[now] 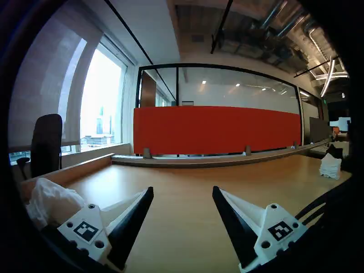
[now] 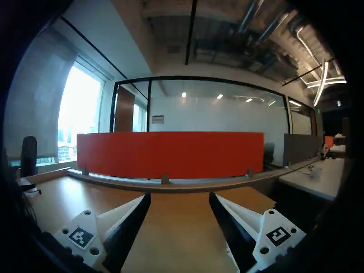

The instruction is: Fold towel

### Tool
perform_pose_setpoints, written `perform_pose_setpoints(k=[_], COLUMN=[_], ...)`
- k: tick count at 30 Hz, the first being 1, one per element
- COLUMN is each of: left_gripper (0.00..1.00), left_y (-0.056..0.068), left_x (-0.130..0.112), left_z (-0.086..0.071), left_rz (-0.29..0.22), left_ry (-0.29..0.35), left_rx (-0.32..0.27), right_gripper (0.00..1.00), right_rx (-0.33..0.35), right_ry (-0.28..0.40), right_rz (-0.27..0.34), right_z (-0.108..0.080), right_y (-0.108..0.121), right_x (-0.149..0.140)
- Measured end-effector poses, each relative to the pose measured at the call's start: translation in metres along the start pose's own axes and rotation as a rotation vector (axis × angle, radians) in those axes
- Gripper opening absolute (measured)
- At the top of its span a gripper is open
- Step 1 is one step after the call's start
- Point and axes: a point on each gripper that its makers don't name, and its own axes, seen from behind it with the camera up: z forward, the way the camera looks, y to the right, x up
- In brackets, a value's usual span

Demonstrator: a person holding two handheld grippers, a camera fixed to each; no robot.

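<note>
Left gripper [image 1: 182, 188], right gripper [image 2: 179, 194] spread; towel [image 1: 51, 202] nearby

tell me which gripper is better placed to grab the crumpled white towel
Left, probably: the crumpled white cloth towel lies just beside the left gripper, jaws open; the right gripper points over light wooden desktop.

Daylight floods tall windows [image 1: 102, 104] beside a black office chair [image 1: 45, 145] at the left edge of the wooden counter [image 1: 191, 182]. A red divider [image 1: 218, 129] lines its far edge, backed by glass walls [image 1: 236, 86] under exposed ceiling pipes [image 1: 273, 18] and strip lights [image 1: 330, 77].
</note>
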Motion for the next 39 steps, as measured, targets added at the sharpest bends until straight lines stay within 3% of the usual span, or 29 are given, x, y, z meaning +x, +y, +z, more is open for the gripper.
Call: perform_pose_setpoints(k=[18,39], left_gripper=[0.96,0.96], left_y=[0.0,0.0], left_x=[0.0,-0.001], left_z=[0.0,0.0], left_rz=[0.0,0.0], left_ry=[0.0,0.0], left_rx=[0.0,0.0], right_gripper=[0.99,0.99], right_rx=[-0.022,0.003], right_ry=[-0.029,-0.046], right_rz=[0.032,0.03], right_z=[0.004,0.006], right_y=[0.024,0.006], right_x=[-0.065,-0.093])
